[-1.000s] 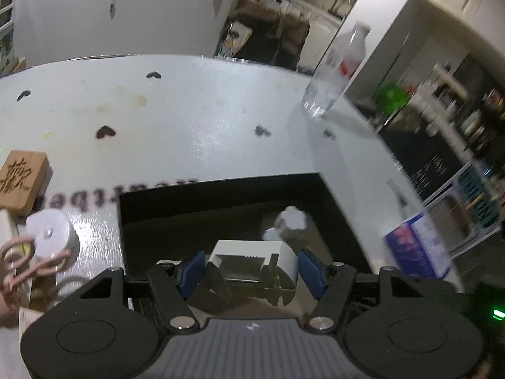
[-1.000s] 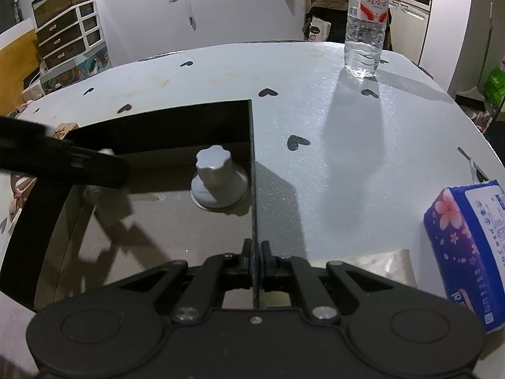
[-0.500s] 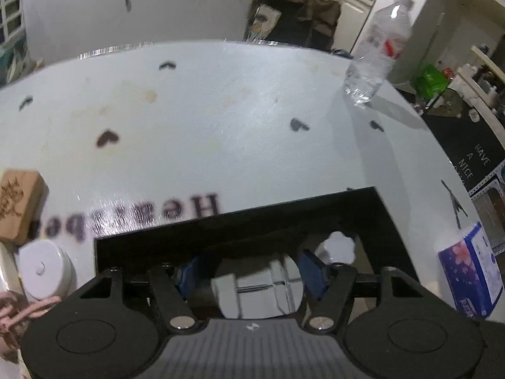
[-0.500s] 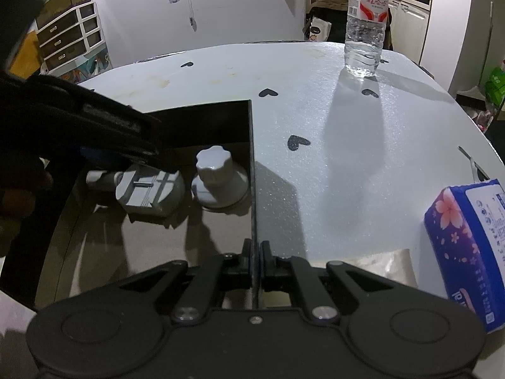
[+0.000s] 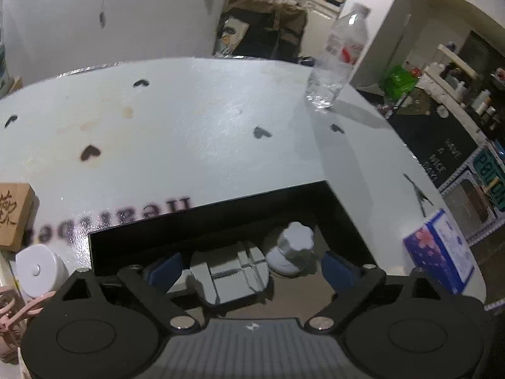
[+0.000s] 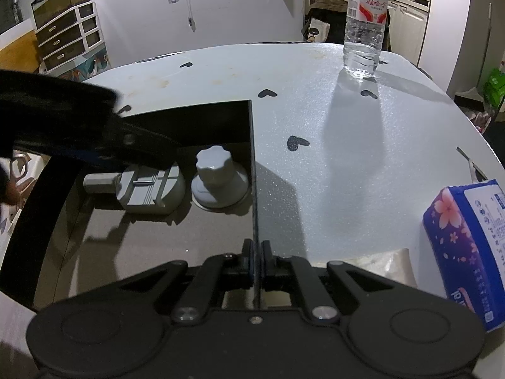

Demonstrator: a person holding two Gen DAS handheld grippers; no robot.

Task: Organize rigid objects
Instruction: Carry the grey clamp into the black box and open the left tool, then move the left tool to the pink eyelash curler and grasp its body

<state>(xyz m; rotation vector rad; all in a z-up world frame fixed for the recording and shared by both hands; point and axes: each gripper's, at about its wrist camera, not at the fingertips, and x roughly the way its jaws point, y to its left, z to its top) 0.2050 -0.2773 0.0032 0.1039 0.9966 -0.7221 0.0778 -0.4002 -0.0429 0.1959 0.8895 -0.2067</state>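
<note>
My left gripper (image 5: 251, 267) has just been opening and its jaws now stand wide, pads clear on both sides of the grey ridged part (image 5: 232, 273); a second ago they were clamped on it. The part now lies flat on the floor of the black box (image 5: 202, 221), just beside the grey knobbed piece (image 6: 216, 178), both at the far right corner. So I judge this drop done, one more rigid object stowed. My right gripper (image 6: 257, 252) is pinched fully closed on the box's thin right wall (image 6: 253, 170), steadying it, no change there. Next I'd back the left out for what's outside the box at left: the white round case (image 5: 38, 271) and wooden block (image 5: 14, 214). The water bottle (image 6: 364, 25) and tissue pack (image 6: 467, 246) stand well apart on the table (image 6: 331, 158).
</note>
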